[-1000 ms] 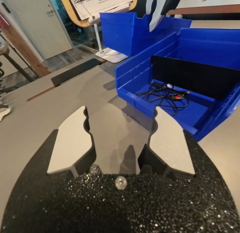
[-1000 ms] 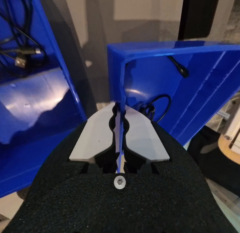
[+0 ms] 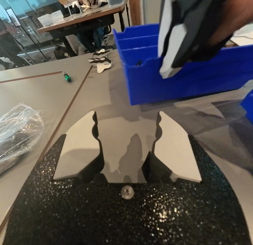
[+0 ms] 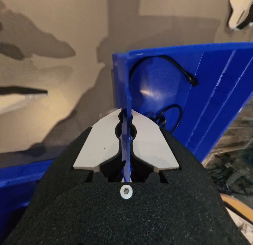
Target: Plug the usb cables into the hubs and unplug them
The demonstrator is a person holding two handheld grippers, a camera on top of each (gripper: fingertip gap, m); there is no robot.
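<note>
My right gripper [image 4: 126, 111] is shut on the thin side wall of a blue bin [image 4: 213, 96]. A black USB cable [image 4: 162, 58] with a black plug [image 4: 192, 81] lies inside that bin, and a second loop of cable [image 4: 176, 108] lies near my fingers. In the left wrist view the right gripper [image 3: 168, 70] pinches the bin [image 3: 184, 86] at its rim, held by a person's hand. My left gripper [image 3: 127, 112] is open and empty, low over the grey table [image 3: 82, 101], short of the bin. No hub is in view.
A second blue bin shows at the right edge [image 3: 247, 105] and at lower left in the right wrist view [image 4: 20, 176]. A green-handled screwdriver [image 3: 67, 77], a crumpled clear plastic bag [image 3: 17, 129] and black-and-white flat pieces [image 3: 101, 59] lie on the table.
The right gripper stays clamped on the bin wall, and the bin has moved away from the other bin; the cable inside has slid. The left gripper has swung away from the bin with the tangled cables.
</note>
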